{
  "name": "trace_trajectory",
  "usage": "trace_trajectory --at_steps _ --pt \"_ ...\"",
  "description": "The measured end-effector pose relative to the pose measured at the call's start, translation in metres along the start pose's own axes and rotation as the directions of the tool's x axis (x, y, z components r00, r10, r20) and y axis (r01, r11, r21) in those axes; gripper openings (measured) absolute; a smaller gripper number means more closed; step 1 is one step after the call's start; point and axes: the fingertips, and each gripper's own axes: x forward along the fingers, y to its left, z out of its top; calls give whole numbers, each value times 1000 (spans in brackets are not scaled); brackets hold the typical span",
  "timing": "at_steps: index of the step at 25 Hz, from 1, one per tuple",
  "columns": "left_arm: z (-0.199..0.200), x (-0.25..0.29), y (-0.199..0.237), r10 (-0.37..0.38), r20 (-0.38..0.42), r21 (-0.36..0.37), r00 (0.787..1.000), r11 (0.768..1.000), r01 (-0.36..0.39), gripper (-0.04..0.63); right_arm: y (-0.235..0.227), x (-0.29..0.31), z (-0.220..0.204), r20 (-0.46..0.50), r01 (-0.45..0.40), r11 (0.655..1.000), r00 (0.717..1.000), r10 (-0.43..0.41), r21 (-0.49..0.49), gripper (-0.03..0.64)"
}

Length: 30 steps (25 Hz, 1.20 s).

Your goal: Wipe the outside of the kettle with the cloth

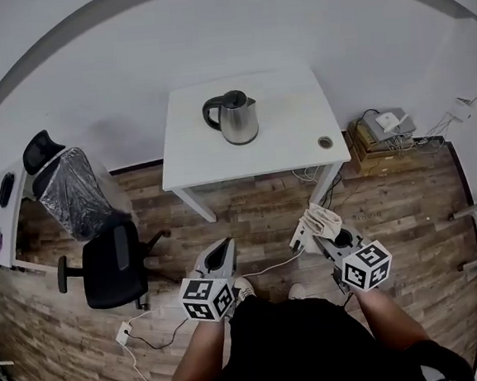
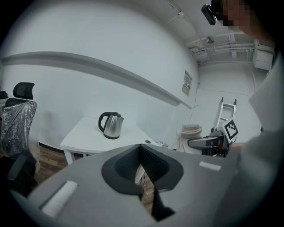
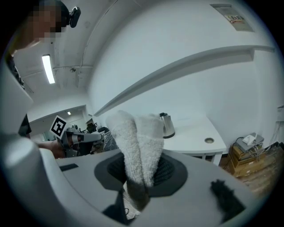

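A steel kettle [image 1: 235, 117] with a black handle and lid stands upright on a white table [image 1: 293, 147]; it also shows far off as the kettle [image 2: 111, 125] in the left gripper view and the kettle [image 3: 166, 125] in the right gripper view. My right gripper [image 1: 315, 235] is shut on a folded white cloth [image 1: 316, 223], which sticks up between the jaws as the cloth [image 3: 138, 144]. My left gripper [image 1: 222, 253] is shut with nothing in it. Both hang over the wood floor, well short of the table.
A small round cable hole [image 1: 325, 142] sits at the table's right front corner. A black office chair [image 1: 112, 264] and a plastic-wrapped chair [image 1: 72, 187] stand to the left. Boxes with cables [image 1: 381, 136] lie right of the table. Cords run across the floor [image 1: 152, 338].
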Motion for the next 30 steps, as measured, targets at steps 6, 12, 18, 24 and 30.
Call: trace_trajectory --at_steps 6,12,18,24,30 --pt "-23 -5 -49 6 -57 48 998 999 -3 7 -6 -19 -5 14 -49 999 999 50 -23 100" --pt "1 -1 -45 -59 -47 99 997 993 64 6 12 -24 4 54 0 999 999 2 -39 100" --pt "8 -23 -1 -100 -53 94 994 990 104 6 58 3 7 75 62 994 996 -56 -86 100" --pt "7 -28 12 -143 -74 106 987 983 150 7 75 19 -4 27 77 993 997 -75 -84 100" --pt "14 -38 30 -105 -34 116 994 987 108 6 87 28 -6 6 58 993 998 -58 -105 99"
